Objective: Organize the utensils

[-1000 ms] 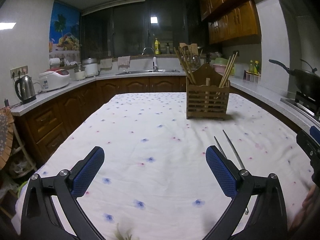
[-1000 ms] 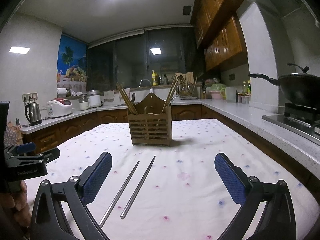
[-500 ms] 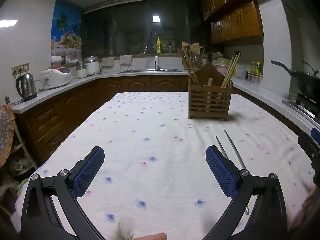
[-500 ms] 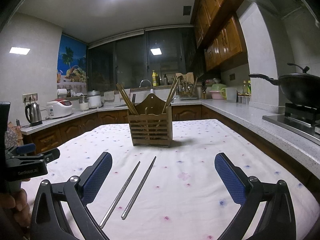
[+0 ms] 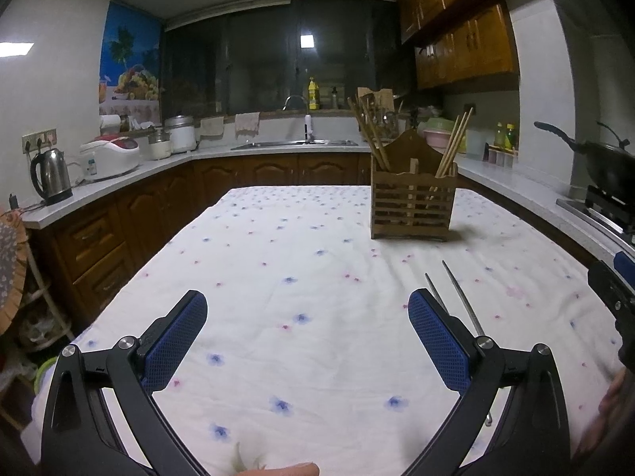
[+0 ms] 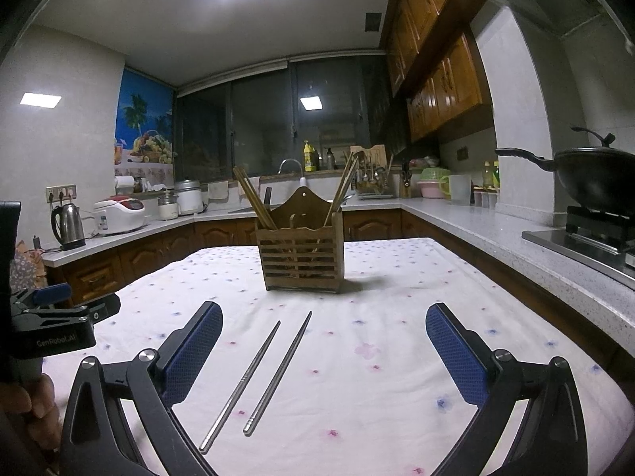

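Two metal chopsticks point(image 6: 262, 373) lie side by side on the flowered tablecloth point(image 6: 377, 357), between my right gripper's fingers and nearer the left one. They also show in the left wrist view point(image 5: 460, 297), partly behind the right finger. A slatted wooden utensil holder point(image 6: 301, 252) with wooden chopsticks in both ends stands upright further back; it also shows in the left wrist view point(image 5: 412, 198). My right gripper point(image 6: 323, 341) is open and empty. My left gripper point(image 5: 307, 329) is open and empty, left of the chopsticks.
Kitchen counters run round the table: kettle point(image 5: 51, 176) and rice cooker point(image 5: 109, 158) at left, sink point(image 5: 293, 142) at the back, a wok point(image 6: 595, 174) on the stove at right. The left gripper shows at the right wrist view's left edge point(image 6: 47, 325).
Both views have shifted only slightly; the holder sits a little further right in the left wrist view. The chopsticks and holder have not moved, and both grippers stay open.
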Action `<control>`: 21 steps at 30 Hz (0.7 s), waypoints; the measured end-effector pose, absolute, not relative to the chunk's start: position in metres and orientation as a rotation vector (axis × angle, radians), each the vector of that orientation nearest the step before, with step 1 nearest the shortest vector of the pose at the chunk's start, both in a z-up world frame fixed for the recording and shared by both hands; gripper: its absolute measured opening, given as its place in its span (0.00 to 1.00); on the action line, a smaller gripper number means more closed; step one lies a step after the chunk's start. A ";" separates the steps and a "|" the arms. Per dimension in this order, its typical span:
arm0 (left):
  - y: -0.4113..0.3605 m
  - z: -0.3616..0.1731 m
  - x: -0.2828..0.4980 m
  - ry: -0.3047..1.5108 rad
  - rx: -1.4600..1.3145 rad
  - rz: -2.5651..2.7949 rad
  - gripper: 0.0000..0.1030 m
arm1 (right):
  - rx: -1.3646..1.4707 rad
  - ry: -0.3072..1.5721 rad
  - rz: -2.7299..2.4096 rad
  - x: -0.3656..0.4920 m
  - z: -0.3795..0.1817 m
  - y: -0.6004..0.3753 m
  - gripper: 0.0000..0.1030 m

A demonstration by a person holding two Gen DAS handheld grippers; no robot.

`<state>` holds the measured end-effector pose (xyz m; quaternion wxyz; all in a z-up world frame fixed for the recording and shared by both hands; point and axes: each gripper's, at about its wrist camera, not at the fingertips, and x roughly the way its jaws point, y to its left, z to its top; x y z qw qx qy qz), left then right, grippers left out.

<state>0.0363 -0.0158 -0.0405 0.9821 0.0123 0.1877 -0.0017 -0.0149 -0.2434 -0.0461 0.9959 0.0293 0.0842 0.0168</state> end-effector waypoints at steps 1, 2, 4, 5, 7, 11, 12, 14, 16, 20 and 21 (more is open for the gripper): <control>-0.016 -0.040 0.036 0.375 0.028 -0.003 1.00 | 0.058 0.169 0.033 -0.015 -0.046 -0.244 1.00; -0.017 -0.040 0.035 0.374 0.030 -0.003 1.00 | 0.058 0.169 0.033 -0.015 -0.046 -0.244 1.00; -0.018 -0.040 0.036 0.374 0.036 -0.004 1.00 | 0.059 0.169 0.035 -0.015 -0.046 -0.243 1.00; -0.018 -0.040 0.036 0.373 0.037 -0.004 1.00 | 0.060 0.170 0.036 -0.015 -0.046 -0.242 1.00; -0.018 -0.040 0.036 0.373 0.037 -0.001 1.00 | 0.059 0.168 0.037 -0.015 -0.045 -0.241 1.00; -0.019 -0.040 0.036 0.373 0.038 0.002 1.00 | 0.061 0.166 0.039 -0.014 -0.044 -0.239 1.00; -0.020 -0.040 0.035 0.372 0.041 0.005 1.00 | 0.060 0.165 0.040 -0.014 -0.043 -0.238 1.00; -0.020 -0.039 0.035 0.369 0.045 0.006 1.00 | 0.062 0.166 0.042 -0.013 -0.043 -0.237 1.00; -0.021 -0.039 0.035 0.366 0.048 0.007 1.00 | 0.063 0.165 0.042 -0.013 -0.041 -0.234 1.00; -0.021 -0.039 0.034 0.363 0.049 0.005 1.00 | 0.065 0.163 0.049 -0.010 -0.037 -0.230 1.00; -0.021 -0.039 0.034 0.362 0.051 0.006 1.00 | 0.065 0.162 0.050 -0.010 -0.036 -0.231 1.00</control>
